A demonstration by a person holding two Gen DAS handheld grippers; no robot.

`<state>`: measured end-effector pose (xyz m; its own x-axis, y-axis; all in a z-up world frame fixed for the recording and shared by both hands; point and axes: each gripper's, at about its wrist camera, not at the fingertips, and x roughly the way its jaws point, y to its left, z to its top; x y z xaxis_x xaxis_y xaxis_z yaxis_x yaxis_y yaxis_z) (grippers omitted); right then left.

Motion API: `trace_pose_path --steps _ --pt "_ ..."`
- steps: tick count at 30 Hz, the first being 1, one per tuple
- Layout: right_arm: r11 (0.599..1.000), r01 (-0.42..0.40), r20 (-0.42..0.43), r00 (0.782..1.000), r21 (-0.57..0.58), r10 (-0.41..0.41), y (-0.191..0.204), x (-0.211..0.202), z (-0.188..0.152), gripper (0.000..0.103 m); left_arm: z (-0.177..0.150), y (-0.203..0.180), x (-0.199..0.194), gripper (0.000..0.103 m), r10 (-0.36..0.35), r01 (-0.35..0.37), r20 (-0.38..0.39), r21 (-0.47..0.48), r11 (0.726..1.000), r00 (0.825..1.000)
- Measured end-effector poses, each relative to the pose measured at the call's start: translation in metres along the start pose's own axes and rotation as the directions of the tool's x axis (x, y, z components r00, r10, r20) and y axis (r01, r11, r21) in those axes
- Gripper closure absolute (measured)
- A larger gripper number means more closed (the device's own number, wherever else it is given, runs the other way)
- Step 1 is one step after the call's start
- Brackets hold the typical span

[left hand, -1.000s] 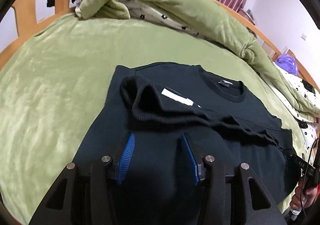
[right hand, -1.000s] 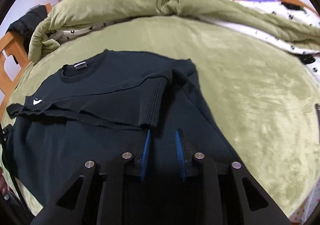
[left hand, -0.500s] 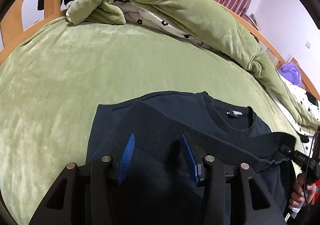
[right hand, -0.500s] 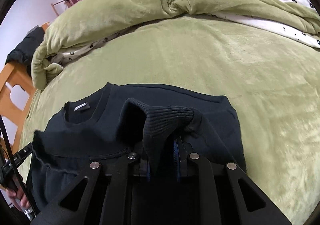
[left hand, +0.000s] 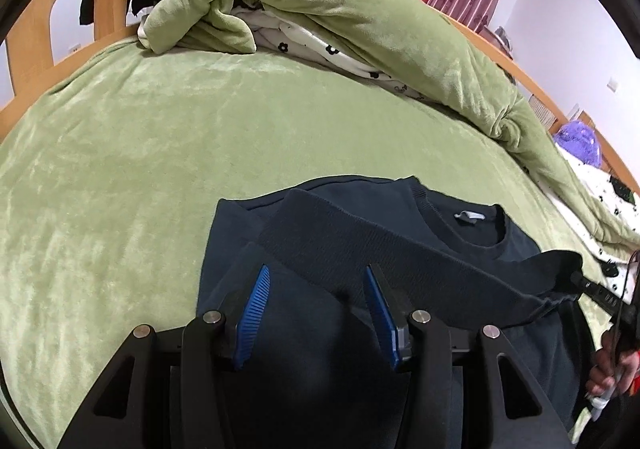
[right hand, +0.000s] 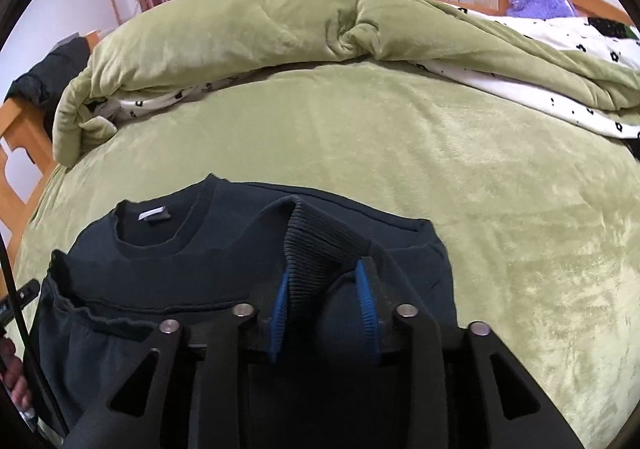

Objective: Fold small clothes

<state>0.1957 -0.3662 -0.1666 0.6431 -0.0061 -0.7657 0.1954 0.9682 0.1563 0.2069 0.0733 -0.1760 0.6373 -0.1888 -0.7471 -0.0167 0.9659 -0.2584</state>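
Observation:
A dark navy sweater [left hand: 460,249] lies on the green bed, neck label [left hand: 468,215] at the far side; it also shows in the right wrist view [right hand: 180,269]. Its ribbed hem [left hand: 400,249] is folded up toward the collar. My left gripper [left hand: 316,281] is open just above the sweater, the hem edge lying across between its blue pads. My right gripper [right hand: 324,277] has its jaws apart, with the ribbed hem corner [right hand: 316,245] draped between the pads. I cannot tell whether the pads still touch it.
A rolled green duvet [left hand: 360,17] with white flowered lining lies along the far side of the green bedsheet [left hand: 120,153]. The wooden bed frame [left hand: 44,37] stands at the left. A purple item [right hand: 540,1] sits at the far right. A hand [left hand: 612,361] shows at the right edge.
The hem was lifted and carried up over the sweater toward the collar. My right gripper, shut on the hem half a second ago, has its jaws apart now. The white label is now covered.

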Motion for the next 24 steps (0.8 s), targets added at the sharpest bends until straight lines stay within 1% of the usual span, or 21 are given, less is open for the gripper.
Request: trace_pose_path --steps 1,2,3,4,5,6,7,9,10,12,14,15,16,17,18,19,20,22,24 --pt "1.000 -0.017 -0.011 1.000 0.013 0.017 -0.002 0.004 0.002 0.067 0.001 0.001 0.002 0.056 0.002 -0.002 -0.003 -0.003 1.000 1.000" --pt "0.999 -0.037 -0.033 0.999 0.023 0.038 -0.002 0.010 0.004 0.069 0.003 0.001 0.006 0.056 0.000 0.000 -0.012 -0.011 1.000 1.000" --pt "0.999 -0.049 -0.054 0.997 0.023 0.050 -0.001 0.016 0.006 0.084 0.004 0.002 0.007 0.056 -0.002 0.002 -0.015 -0.016 1.000 1.000" --pt "0.999 -0.051 -0.067 0.996 0.016 0.052 0.001 0.022 0.008 0.092 0.006 0.002 0.009 0.056 -0.005 0.005 -0.015 -0.019 1.000 1.000" --pt "0.999 -0.051 -0.066 0.997 0.002 0.051 0.004 0.026 0.010 0.097 0.008 0.001 0.010 0.056 -0.005 0.005 -0.010 -0.018 1.000 1.000" --pt "0.999 -0.047 -0.049 0.998 -0.012 0.046 0.007 0.029 0.013 0.099 0.010 0.001 0.011 0.056 -0.004 0.004 -0.003 -0.016 1.000 1.000" --pt "0.998 -0.058 -0.032 0.998 -0.017 0.058 0.008 0.030 0.016 0.099 0.011 0.001 0.011 0.056 -0.004 0.004 0.002 -0.014 1.000 1.000" --pt "0.994 -0.101 -0.005 0.995 0.037 0.101 0.002 0.032 0.023 0.100 0.012 0.002 0.013 0.056 -0.003 0.003 0.006 -0.016 1.000 1.000" --pt "0.990 -0.112 -0.009 0.994 0.082 0.113 -0.003 0.039 0.025 0.100 0.011 0.003 0.014 0.056 -0.001 0.001 0.005 -0.018 1.000 1.000" --pt "0.988 -0.096 -0.037 0.994 0.124 0.101 -0.007 0.052 0.026 0.100 0.011 0.005 0.017 0.056 0.001 -0.001 -0.006 -0.027 1.000 1.000" --pt "0.986 -0.072 -0.096 0.992 0.149 0.087 -0.009 0.068 0.023 0.097 0.011 0.006 0.017 0.056 0.003 -0.003 -0.010 -0.032 0.999 1.000" --pt "0.987 -0.066 -0.107 0.991 0.150 0.083 -0.009 0.070 0.023 0.096 0.011 0.006 0.016 0.056 0.002 -0.003 -0.009 -0.032 0.999 1.000" --pt "0.986 -0.069 -0.100 0.991 0.150 0.084 -0.008 0.065 0.023 0.096 0.011 0.005 0.015 0.056 0.003 -0.003 -0.006 -0.030 1.000 1.000" --pt "0.987 -0.064 -0.088 0.993 0.151 0.077 -0.006 0.058 0.024 0.089 0.010 0.005 0.014 0.056 0.004 -0.004 -0.003 -0.026 1.000 1.000" --pt "0.988 -0.048 -0.074 0.996 0.148 0.059 -0.005 0.050 0.024 0.077 0.010 0.004 0.012 0.056 0.006 -0.006 -0.001 -0.022 1.000 1.000" --pt "0.991 -0.031 -0.048 0.998 0.133 0.038 0.000 0.038 0.023 0.070 0.009 0.003 0.011 0.056 0.007 -0.007 0.001 -0.019 1.000 1.000" --pt "0.994 -0.030 -0.012 0.999 0.101 0.031 0.006 0.022 0.021 0.061 0.008 0.002 0.009 0.056 0.007 -0.007 0.002 -0.013 1.000 1.000" --pt "0.999 -0.037 0.017 0.999 0.027 0.036 0.021 0.000 0.016 0.059 0.006 0.001 0.005 0.056 0.002 -0.002 0.002 -0.007 1.000 1.000" --pt "0.998 -0.042 0.023 0.999 -0.036 0.043 0.036 -0.019 0.003 0.059 0.003 0.001 -0.003 0.055 -0.011 0.011 0.005 -0.004 1.000 1.000"
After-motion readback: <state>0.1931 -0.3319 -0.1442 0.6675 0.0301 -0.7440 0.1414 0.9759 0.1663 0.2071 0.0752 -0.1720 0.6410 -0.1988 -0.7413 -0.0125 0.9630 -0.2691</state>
